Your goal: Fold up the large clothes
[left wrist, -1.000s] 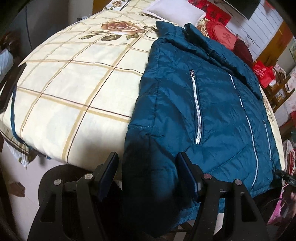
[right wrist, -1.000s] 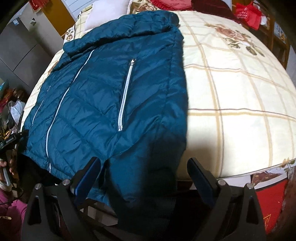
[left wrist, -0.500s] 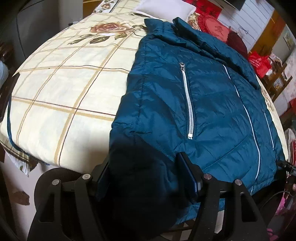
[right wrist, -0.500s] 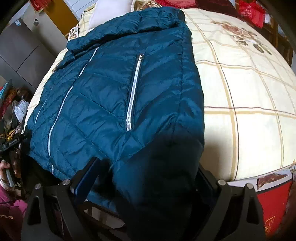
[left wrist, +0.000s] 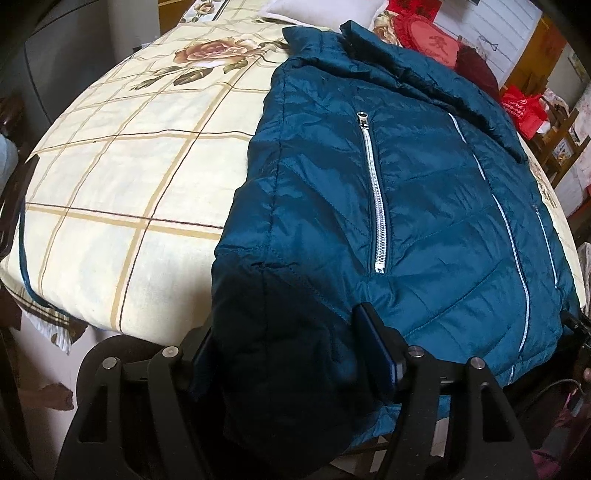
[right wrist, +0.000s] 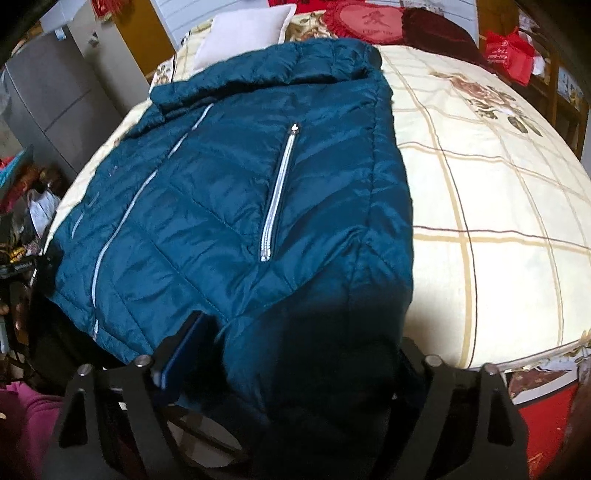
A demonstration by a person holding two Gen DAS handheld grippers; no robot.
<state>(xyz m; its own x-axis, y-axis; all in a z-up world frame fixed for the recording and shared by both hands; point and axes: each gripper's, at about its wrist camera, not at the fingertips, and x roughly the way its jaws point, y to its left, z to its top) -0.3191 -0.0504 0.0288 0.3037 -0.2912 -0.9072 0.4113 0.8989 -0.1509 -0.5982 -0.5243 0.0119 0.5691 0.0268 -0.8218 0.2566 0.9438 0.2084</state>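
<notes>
- Your left hand-held gripper [left wrist: 284,350] has pushed forward over the last second: the near hem corner of the jacket [left wrist: 406,192], which hung loose between its fingers, now fills the gap and hides the left finger, with the right finger [left wrist: 376,347] pressed against the fabric. The jaws stand fairly wide around that bunch; you can't tell from here whether they pinch it yet.
- Your right hand-held gripper [right wrist: 291,354] has made the same advance on the opposite hem corner: dark fabric packs the space, only the left finger [right wrist: 181,350] shows, and the grip is likewise unclear.
- The teal jacket lies front up on the checked bed [left wrist: 122,177], collar at the far end near the pillow [right wrist: 243,33], hem hanging over the near edge.
- Judging by this, both corners are now seated deep enough to close on; the fold itself hasn't begun.
- The pocket zipper [left wrist: 375,199] lies flat and straight, so the body hasn't been dragged.
</notes>
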